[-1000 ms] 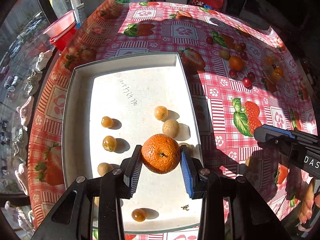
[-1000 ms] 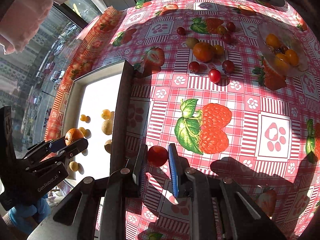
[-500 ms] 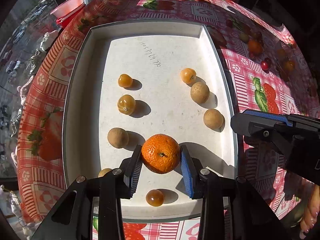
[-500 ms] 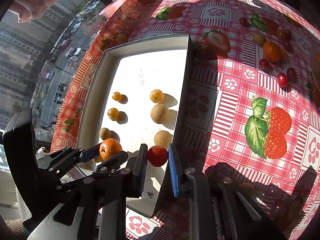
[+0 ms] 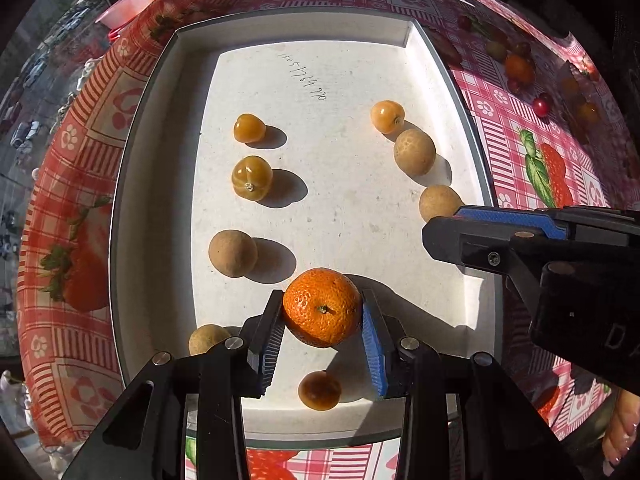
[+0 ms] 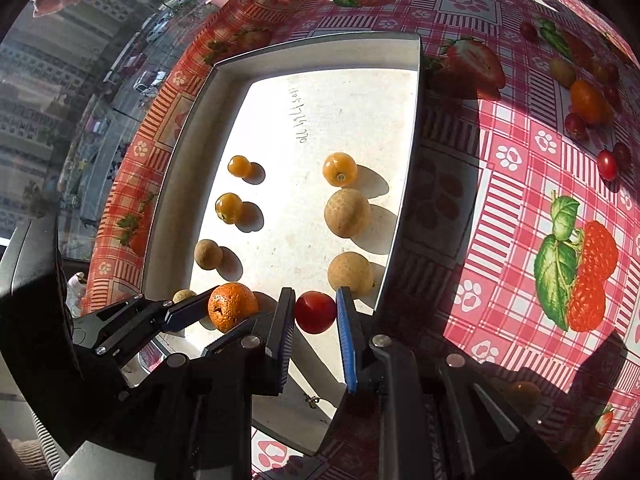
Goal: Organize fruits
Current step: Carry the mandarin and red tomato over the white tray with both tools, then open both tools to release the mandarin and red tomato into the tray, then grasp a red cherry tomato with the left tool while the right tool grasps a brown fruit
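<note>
Left wrist view: left tongs [image 5: 322, 330] clenched on round orange tangerine [image 5: 322, 307], now carried over the near end of the shallow white rectangular tray [image 5: 140, 208], lower and closer than half a second ago. Around it, on the tray floor: tan round longans [image 5: 233, 253] at 9 and 1 o'clock, glossy yellow-orange small fruits [image 5: 252, 178] at 11 o'clock, one more at 6 o'clock beneath the tongs. Right tongs entering at 3 o'clock.

Right wrist view: right tongs [image 6: 314, 338] grasping small red cherry tomato [image 6: 315, 312], moved in from the red checked strawberry-print tabletop [image 6: 520, 200] to just inside the tray's near right corner. Tangerine at 9 o'clock, still gripped. Loose red and orange fruits [image 6: 586, 102] left at 2 o'clock on the tabletop.

Meaning, as a judgement: both fruits positioned for release; several more trips needed.
</note>
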A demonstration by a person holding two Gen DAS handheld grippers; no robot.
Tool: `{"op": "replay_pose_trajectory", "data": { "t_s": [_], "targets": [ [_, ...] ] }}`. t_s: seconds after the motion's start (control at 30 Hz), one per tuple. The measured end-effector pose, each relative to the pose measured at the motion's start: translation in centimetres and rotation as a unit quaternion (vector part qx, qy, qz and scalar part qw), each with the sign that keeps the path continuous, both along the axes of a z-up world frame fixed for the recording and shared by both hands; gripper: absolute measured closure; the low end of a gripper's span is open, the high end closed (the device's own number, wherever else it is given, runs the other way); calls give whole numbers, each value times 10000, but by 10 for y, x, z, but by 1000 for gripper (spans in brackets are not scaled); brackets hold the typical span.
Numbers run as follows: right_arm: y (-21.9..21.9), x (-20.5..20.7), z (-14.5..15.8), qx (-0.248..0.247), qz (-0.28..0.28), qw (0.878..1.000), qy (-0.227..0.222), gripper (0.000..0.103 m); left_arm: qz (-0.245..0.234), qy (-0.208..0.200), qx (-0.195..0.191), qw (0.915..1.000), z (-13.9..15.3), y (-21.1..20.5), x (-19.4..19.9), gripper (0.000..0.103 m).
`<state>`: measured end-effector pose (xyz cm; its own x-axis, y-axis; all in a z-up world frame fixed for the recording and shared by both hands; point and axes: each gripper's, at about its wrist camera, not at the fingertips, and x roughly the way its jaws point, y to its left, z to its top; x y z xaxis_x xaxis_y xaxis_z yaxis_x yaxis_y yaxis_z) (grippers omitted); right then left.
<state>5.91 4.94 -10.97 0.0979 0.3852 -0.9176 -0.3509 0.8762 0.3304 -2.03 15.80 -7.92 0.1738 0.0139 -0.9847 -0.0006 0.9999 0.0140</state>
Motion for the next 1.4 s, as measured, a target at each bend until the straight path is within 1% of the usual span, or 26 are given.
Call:
{"op": "replay_pose_trajectory", "data": {
  "t_s": [0.13,0.3,0.4,0.43,0.5,0.57,0.6,0.67,0.7,0.73,0.77,0.87,0.9,0.97,1.0,1.03,1.13,1.17,1.23,1.3,1.4],
  "targets": [
    [9,-3,-1,-34,172,9998,-3,80,-79,-20,65,9999,0,-3,-2,65],
    [13,-9,-8,-54,261,9995,170,80,-150,-51,126,9998,-3,-8,-8,65],
    [13,-11,-20,-201,244,9990,316,80,-234,-74,172,9996,-3,-9,-11,65],
    [12,-11,-22,-159,221,9990,353,80,-248,-89,188,9995,-3,-10,-13,65],
    [13,-12,-21,-186,213,9992,298,80,-251,-99,189,9995,-4,-10,-13,65],
    [15,-12,-22,-180,226,9991,300,80,-242,-80,198,9995,-5,-9,-14,61],
    [16,-11,-23,-163,223,9991,322,80,-249,-78,233,9994,-4,-9,-14,58],
    [16,-11,-23,-124,205,9991,350,79,-238,-59,282,9993,-5,-8,-14,44],
    [15,-11,-22,-82,178,9992,361,77,-218,-79,298,9993,-4,-7,-15,33],
    [14,-11,-21,-9,149,9992,367,71,-202,-122,326,9992,-3,-6,-15,31],
    [14,-11,-19,69,124,9993,360,59,-205,-121,344,9991,-2,-5,-15,31],
    [11,-13,-11,288,60,9990,322,46,-53,-53,264,9996,-3,2,-13,31],
    [10,-13,-8,334,21,9990,302,45,-10,-39,260,9997,-3,5,-12,31],
    [4,-12,0,436,-74,9987,253,37,44,-41,277,9996,0,8,-10,31],
    [2,-12,4,379,-142,9990,191,32,53,-49,288,9996,2,8,-9,31],
    [-2,-12,8,429,-194,9988,137,30,43,-67,298,9995,4,8,-7,31],
    [-13,-11,16,596,-311,9977,107,29,-70,-124,404,9991,9,3,-3,31],
    [-16,-12,18,588,-342,9977,61,27,-110,-142,429,9989,10,0,-1,31],
    [-25,-14,24,408,-428,9982,-105,23,-195,-176,447,9987,13,-8,4,31],
    [-38,-15,26,424,-557,9974,-142,23,-278,-214,451,9984,17,-15,11,31],
    [-66,-19,26,294,-867,9956,-188,23,-417,-288,425,9978,23,-26,16,31]
  ]
}}
